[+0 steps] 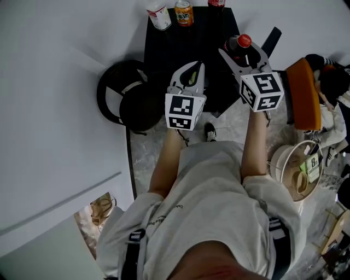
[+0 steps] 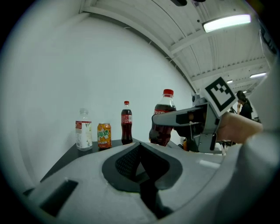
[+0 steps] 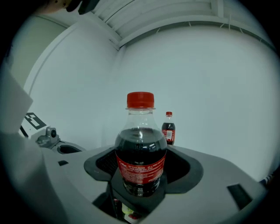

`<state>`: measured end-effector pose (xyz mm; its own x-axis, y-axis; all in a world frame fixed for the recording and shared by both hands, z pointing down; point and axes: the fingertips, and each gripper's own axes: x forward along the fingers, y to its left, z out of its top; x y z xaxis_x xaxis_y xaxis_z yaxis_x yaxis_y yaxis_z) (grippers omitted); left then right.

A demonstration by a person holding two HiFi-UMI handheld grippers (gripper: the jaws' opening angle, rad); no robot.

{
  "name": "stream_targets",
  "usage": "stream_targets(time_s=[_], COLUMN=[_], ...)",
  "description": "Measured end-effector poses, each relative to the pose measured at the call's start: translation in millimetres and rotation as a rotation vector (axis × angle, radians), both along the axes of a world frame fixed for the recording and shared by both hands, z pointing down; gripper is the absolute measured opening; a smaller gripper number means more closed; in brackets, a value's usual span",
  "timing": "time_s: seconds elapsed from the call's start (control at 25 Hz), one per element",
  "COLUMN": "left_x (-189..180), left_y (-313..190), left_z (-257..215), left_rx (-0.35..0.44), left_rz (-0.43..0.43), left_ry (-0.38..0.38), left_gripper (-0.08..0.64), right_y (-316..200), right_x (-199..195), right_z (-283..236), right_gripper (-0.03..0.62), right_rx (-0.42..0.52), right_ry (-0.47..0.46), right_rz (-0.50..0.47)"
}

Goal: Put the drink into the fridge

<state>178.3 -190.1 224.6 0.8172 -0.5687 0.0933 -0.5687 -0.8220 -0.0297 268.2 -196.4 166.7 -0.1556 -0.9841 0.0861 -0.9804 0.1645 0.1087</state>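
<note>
My right gripper is shut on a cola bottle with a red cap, held upright above the right edge of the black table. In the right gripper view the cola bottle fills the space between the jaws of the right gripper. My left gripper hovers beside it over the table's near edge, jaws together with nothing in them. The left gripper view shows the held bottle to the right, beyond the left gripper. No fridge shows in any view.
At the table's far end stand a clear bottle with a white label, an orange can and a small cola bottle. A black round seat is on the left, with an orange-padded chair and a white basket on the right.
</note>
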Motion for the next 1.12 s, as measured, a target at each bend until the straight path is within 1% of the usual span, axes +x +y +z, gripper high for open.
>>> stream_targets(time_s=[0.16,0.32,0.4,0.52,0.64,0.72,0.84,1.0,1.04,1.12], left_x=[-21,-54,-68,-91,-111,-119,-133,-149,-150,-150], left_y=[23,50,60,80,97,104,113,96,93,89], left_z=[21,56,75,107,132,146,179,222,230,245], left_rx=[-0.071,-0.143,-0.187,-0.250,-0.274,-0.282,-0.325,-0.370,-0.382,-0.413], left_rz=[0.042,0.049,0.048,0.056,0.058,0.065,0.076,0.035,0.029,0.033], left_ry=[0.020,-0.018,-0.027,-0.048,-0.055,-0.062,-0.084,-0.103,-0.097,-0.058], left_gripper=[0.009,0.009,0.009,0.009,0.009,0.009,0.009,0.009,0.009,0.009], right_y=[28,59,70,92,110,114,113,89,84,75], right_x=[-23,-49,-65,-96,-117,-120,-118,-107,-103,-96], right_z=[7,37,51,78,113,137,180,225,235,258], right_gripper=[0.296,0.296,0.296,0.296,0.296,0.296,0.296,0.296,0.296,0.296], right_rx=[0.037,-0.003,-0.006,0.016,-0.016,-0.050,-0.120,-0.189,-0.200,-0.213], right_ry=[-0.024,-0.066,-0.095,-0.166,-0.194,-0.209,-0.222,-0.214,-0.206,-0.191], right_rz=[0.037,0.083,0.082,0.057,0.060,0.072,0.096,0.096,0.088,0.070])
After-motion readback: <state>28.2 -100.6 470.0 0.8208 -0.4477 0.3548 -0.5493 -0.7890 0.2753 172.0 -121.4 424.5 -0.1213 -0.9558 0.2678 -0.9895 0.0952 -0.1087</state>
